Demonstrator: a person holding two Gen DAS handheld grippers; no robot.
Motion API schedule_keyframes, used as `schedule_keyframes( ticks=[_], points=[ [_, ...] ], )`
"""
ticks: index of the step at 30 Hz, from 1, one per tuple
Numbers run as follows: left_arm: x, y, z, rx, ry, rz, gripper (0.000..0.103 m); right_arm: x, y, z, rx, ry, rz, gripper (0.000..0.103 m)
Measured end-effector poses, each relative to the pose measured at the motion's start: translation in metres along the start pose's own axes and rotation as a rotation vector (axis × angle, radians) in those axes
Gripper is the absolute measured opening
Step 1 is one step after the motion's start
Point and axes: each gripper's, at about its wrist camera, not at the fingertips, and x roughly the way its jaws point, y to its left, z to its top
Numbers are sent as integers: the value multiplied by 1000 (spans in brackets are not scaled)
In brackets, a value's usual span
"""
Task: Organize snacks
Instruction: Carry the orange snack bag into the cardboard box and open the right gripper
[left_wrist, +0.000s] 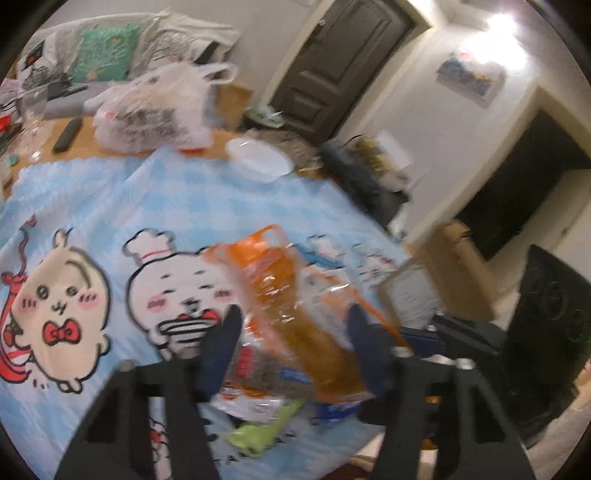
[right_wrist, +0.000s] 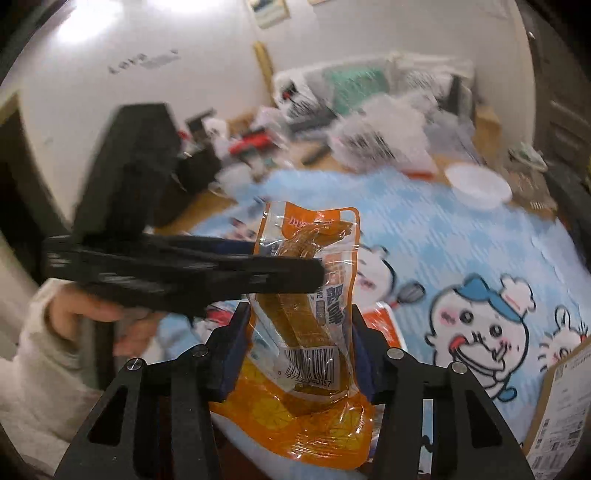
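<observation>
- The right gripper (right_wrist: 297, 345) held an orange snack packet (right_wrist: 306, 332) upright above the desk (right_wrist: 461, 251); its jaws were closed on the packet's two side edges, near the barcode.
- The packet was clear in the middle, showing a long brown strip of food inside, with orange print at top and bottom.
- In the right wrist view, the left gripper (right_wrist: 317, 271) reached in from the left side, its black tip touching the upper half of the same packet. A hand (right_wrist: 99, 321) in a pale sleeve (right_wrist: 40, 373) gripped its handle.
- In the left wrist view, the left gripper (left_wrist: 291, 336) had the orange packet (left_wrist: 291, 295) between its jaws, which stood fairly narrow; the blur made it impossible to tell whether the pads pressed on it.
- Below the packet, more snack packets (left_wrist: 258, 410) lay on the desk, one with a green edge.
- The desk was covered by a light blue checked cloth (left_wrist: 166, 199) printed with cartoon animals.
- A white bowl (left_wrist: 260, 157) sat at the far edge of the cloth.
- A white plastic bag (left_wrist: 155, 110) stood behind it on bare wood.
- A drinking glass (left_wrist: 33, 114) and a dark remote control (left_wrist: 66, 134) sat at the far left.
</observation>
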Motion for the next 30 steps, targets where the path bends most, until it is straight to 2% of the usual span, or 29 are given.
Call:
schedule_keyframes(
  ticks=[7,14,23,30],
  points=[
    [-24,-46,12,83,-58,27,35,-42,11,9,-27,-90,6,46],
    [-18,-116,26,206,-73,32,35,-101,-1,2,-35,-178,-20,46],
    [46,-221,49,396,-9,-5,35,-181,-57,-27,16,-264,-113,46],
    [114,-282,53,486,57,-12,35,-218,-112,-55,83,-263,-217,46]
  ],
)
